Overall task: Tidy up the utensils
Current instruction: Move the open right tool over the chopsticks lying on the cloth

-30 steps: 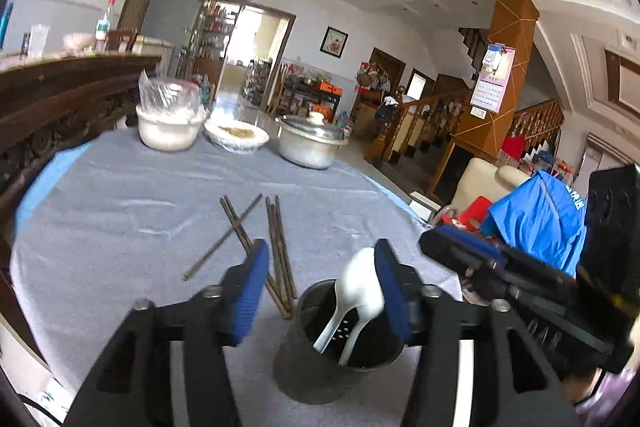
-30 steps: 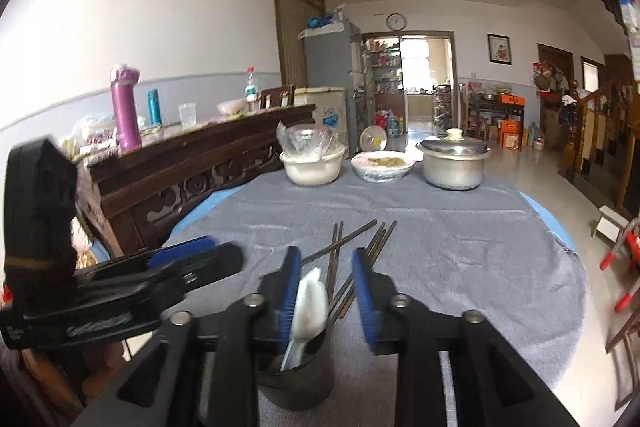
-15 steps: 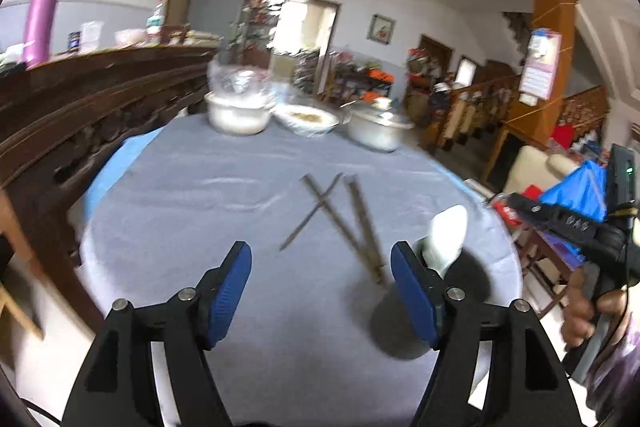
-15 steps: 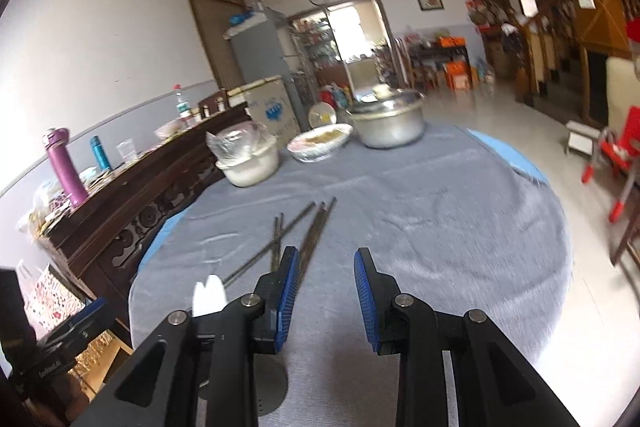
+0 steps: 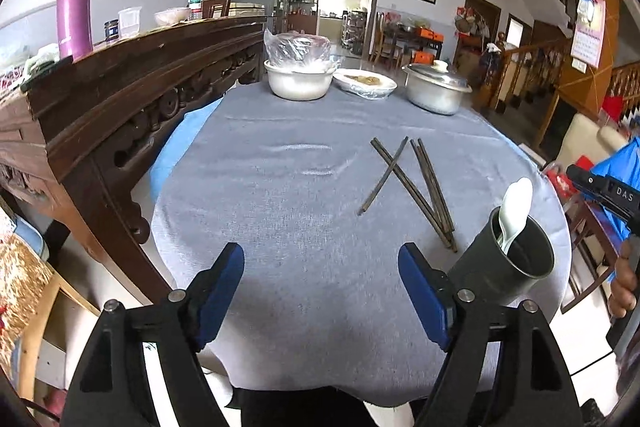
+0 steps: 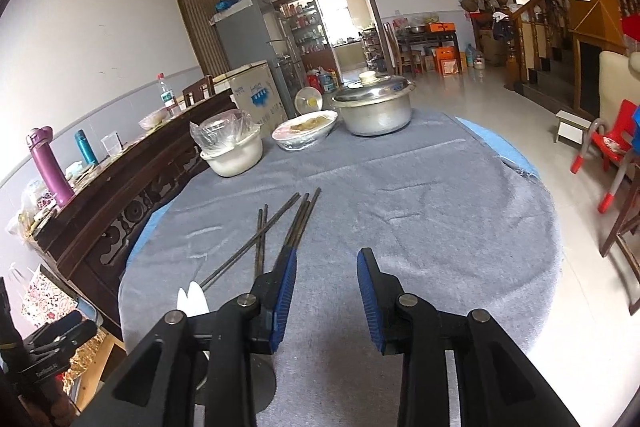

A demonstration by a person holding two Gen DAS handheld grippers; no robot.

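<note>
A dark grey utensil cup [image 5: 508, 259] stands near the table's front right edge with a white spoon [image 5: 516, 211] leaning in it. Several dark chopsticks [image 5: 424, 187] lie crossed on the grey tablecloth [image 5: 288, 195] beyond it. My left gripper [image 5: 322, 291] is open and empty, low over the cloth, with the cup just right of its right finger. My right gripper [image 6: 326, 291] is open and empty; the chopsticks [image 6: 280, 231] lie just ahead of its left finger. The spoon's tip [image 6: 193, 301] shows left of that finger; the cup itself is hidden behind the gripper.
A white bowl with plastic wrap [image 5: 300, 75], a covered plate [image 5: 366, 83] and a lidded metal pot [image 5: 436, 89] stand at the table's far side. A carved wooden sideboard [image 5: 120, 87] runs along the left. Chairs stand to the right [image 6: 612, 147].
Both grippers have drawn back from the cup and spoon. The left gripper opened wide and moved left, so the cup now sits to its right. The right gripper let go of the spoon and swung right.
</note>
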